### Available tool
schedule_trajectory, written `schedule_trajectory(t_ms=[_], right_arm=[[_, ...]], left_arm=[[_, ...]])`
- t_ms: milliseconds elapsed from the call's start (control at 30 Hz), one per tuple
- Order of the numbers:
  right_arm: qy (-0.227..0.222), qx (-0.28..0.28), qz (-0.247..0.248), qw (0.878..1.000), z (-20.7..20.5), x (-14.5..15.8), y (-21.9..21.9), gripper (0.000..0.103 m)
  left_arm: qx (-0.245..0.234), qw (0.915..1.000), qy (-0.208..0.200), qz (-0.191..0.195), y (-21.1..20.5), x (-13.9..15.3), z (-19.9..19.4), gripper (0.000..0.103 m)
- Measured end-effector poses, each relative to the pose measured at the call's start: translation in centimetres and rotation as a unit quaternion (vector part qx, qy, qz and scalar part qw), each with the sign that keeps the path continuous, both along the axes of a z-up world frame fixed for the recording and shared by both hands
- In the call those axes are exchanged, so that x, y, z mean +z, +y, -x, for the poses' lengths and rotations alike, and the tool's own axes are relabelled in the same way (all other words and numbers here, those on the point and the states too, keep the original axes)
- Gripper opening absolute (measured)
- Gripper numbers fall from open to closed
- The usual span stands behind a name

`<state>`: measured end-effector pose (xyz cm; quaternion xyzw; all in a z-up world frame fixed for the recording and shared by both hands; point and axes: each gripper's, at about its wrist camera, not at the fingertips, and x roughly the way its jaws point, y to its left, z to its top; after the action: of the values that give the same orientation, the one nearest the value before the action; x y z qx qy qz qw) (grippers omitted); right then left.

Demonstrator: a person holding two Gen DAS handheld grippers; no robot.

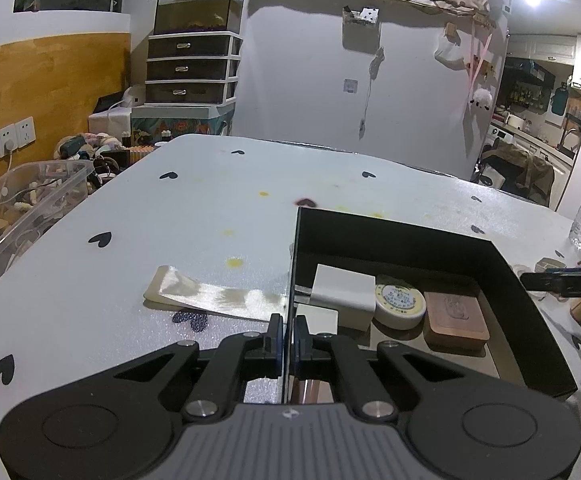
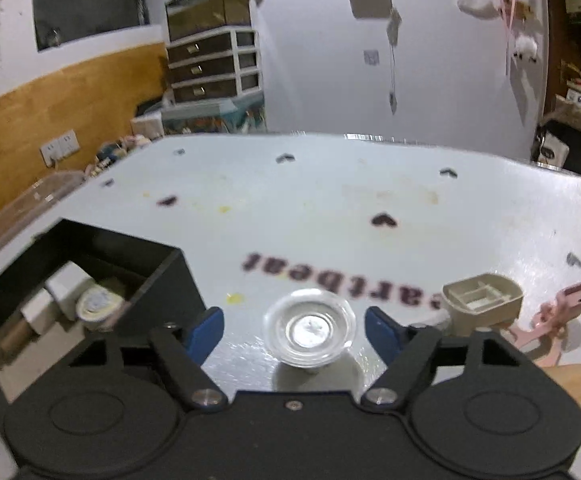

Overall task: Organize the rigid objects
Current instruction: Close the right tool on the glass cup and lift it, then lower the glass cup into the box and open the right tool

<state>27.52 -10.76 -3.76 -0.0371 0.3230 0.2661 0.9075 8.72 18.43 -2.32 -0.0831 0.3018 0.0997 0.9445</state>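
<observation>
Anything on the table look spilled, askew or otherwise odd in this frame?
Yes: yellow stains dot the white tablecloth beside the black box, like dried spills. A pink clip lies tilted beside a beige plastic piece. Nothing looks broken.

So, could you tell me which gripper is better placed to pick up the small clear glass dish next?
The right gripper: its open blue fingers already straddle the small clear glass dish on the table. The left gripper is shut on the wall of the black storage box, steadying it.
</observation>
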Motion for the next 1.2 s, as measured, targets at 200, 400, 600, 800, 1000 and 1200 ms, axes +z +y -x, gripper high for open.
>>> schedule_trajectory(t_ms=[200, 400, 600, 800, 1000, 1200], right_arm=[[0.012, -0.016, 0.010, 1.000, -0.9, -1.2, 0.4, 0.066], [0.008, -0.016, 0.013, 1.000, -0.8, -0.6, 0.3, 0.055], [-0.035, 0.025, -0.045, 0.998, 2.1, 3.9, 0.2, 0.054], [-0.055, 0.146, -0.081, 0.984, 5.0, 7.4, 4.2, 0.055], [0.012, 0.248, -0.033, 0.968, 5.6, 5.6, 10.9, 0.055], [0.053, 0.302, 0.029, 0.951, 6.0, 3.3, 15.6, 0.055]], left_arm=[[-0.001, 1.0000, 0.001, 0.001, 0.1, -0.1, -0.1, 0.004], [-0.001, 1.0000, 0.001, 0.001, 0.1, 0.0, -0.1, 0.004], [-0.001, 1.0000, 0.001, 0.000, 0.1, 0.0, -0.1, 0.004], [-0.001, 1.0000, 0.001, 0.001, 0.0, 0.0, -0.1, 0.004], [-0.004, 1.0000, 0.000, -0.001, 0.1, -0.2, -0.1, 0.004], [-0.011, 0.9999, -0.003, 0.002, 0.4, -0.3, -0.2, 0.004]])
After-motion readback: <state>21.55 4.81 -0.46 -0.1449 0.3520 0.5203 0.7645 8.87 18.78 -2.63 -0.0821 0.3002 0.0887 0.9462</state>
